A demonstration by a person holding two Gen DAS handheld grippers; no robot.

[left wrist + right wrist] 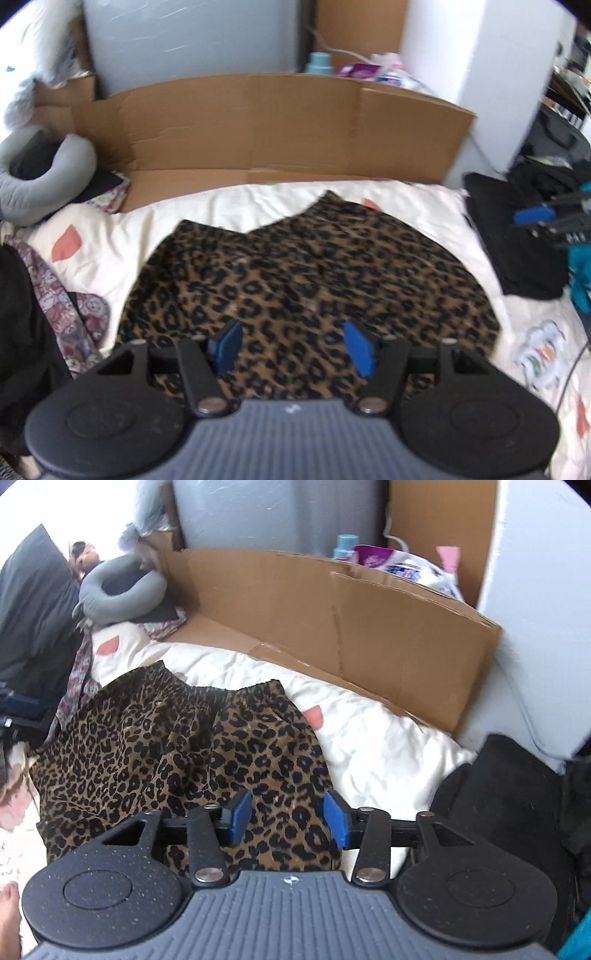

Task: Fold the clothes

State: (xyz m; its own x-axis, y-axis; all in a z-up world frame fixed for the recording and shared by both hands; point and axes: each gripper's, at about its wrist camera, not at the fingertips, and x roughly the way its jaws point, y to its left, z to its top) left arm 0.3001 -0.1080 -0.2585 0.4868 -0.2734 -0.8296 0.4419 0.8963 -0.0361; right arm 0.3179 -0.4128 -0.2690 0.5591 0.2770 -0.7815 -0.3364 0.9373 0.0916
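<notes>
A leopard-print garment (306,280) is lying spread flat on a bed covered with a cream quilt (424,206) bearing orange patches. A flattened cardboard sheet (280,122) is leaning against the grey wall behind the bed. A grey neck pillow (44,177) is sitting at the bed's far left corner, and dark clothing (517,236) is piled at the right edge. The left gripper (293,345) and right gripper (286,819) are hovering above the garment, blue fingers (338,823) apart, holding nothing.
</notes>
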